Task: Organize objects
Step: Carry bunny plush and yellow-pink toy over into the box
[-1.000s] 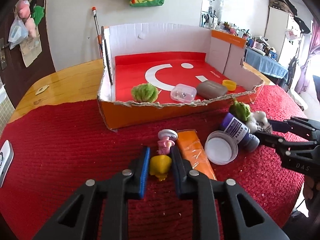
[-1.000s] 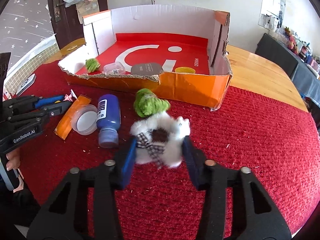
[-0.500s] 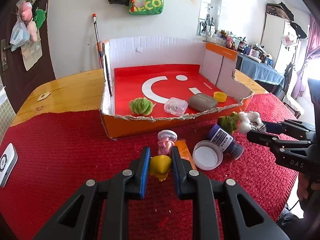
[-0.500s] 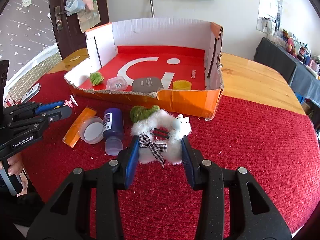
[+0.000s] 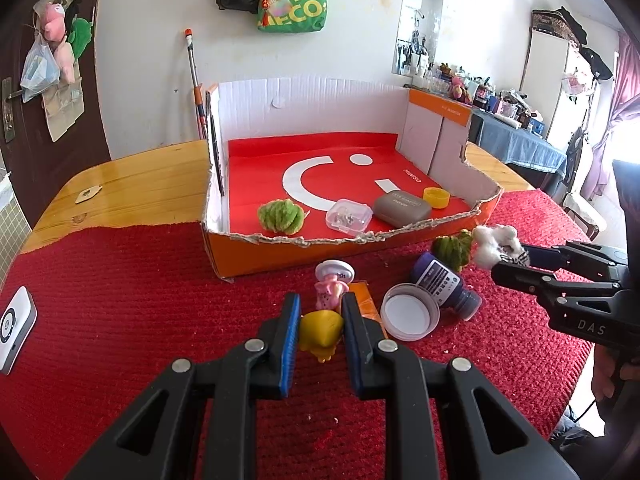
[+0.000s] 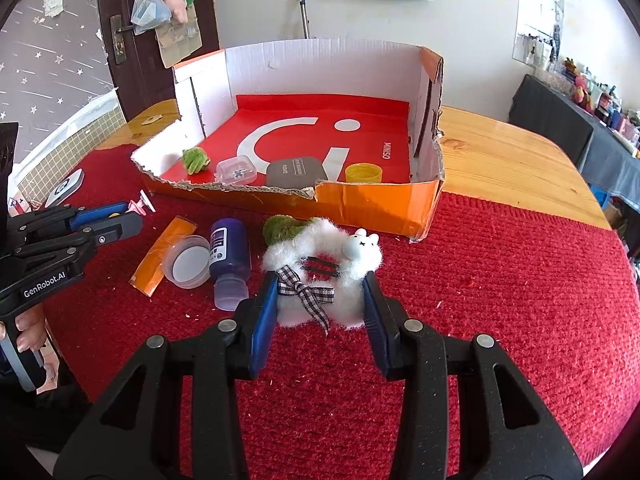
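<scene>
on the red cloth [image 6: 500,300] before the torn orange box [image 6: 360,204], right gripper [image 6: 320,304] clamped on the fluffy white wreath toy [image 6: 320,272], left gripper [image 5: 320,332] clamped on the small yellow toy [image 5: 320,330], both lifted near the purple bottle [image 5: 444,284]

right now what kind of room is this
Most likely a lived-in room in a home, not a lab. A wooden table partly covered by a red cloth, a tote bag hung on the wall, and a cluttered side table of bottles and toys point that way.
</scene>
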The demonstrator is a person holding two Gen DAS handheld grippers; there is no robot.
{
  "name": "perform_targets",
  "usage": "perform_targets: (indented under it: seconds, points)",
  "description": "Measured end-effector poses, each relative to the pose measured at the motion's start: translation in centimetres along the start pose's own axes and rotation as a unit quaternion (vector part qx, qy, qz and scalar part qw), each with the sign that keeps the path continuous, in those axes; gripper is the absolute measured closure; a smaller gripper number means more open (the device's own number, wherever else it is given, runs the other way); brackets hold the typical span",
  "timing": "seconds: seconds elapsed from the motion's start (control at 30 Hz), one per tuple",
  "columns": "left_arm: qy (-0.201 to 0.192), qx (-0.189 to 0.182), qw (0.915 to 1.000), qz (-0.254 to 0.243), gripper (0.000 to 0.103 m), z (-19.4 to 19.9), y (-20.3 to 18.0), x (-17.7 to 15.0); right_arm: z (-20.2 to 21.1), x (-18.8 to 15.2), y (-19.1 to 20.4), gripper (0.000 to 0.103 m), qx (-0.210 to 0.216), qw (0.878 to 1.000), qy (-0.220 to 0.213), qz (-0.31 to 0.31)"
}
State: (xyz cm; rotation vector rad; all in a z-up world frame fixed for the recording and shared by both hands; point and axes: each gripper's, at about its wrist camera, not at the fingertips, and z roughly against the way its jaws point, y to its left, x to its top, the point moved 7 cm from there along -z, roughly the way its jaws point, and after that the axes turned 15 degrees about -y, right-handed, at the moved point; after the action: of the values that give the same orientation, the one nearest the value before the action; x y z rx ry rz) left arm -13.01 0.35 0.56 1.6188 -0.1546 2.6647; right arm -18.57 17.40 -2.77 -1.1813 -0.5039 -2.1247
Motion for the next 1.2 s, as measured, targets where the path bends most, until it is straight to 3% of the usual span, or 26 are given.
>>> perform_targets:
  seconds: [0.67, 1.0, 1.2]
  points:
    - [-0.037, -0.008, 0.9992, -0.008, 0.081, 1.6, -0.5, 4.0, 2.8, 4.5, 0.4, 0.064, 0.008, 0.999, -0.043, 0.017]
    - [-0.035, -0.012, 0.9992, -0.018, 0.081, -1.2, 0.1, 6.9, -0.1, 7.9, -0.5, 0.064, 0.009, 0.999, -0.043, 0.029]
    - [-0.012, -0.021, 0.9992, -0.032, 0.081, -4.6, 0.1, 7.7, -4.2, 8.7, -0.9, 0.064, 0.021, 0.999, -0.006, 0.037]
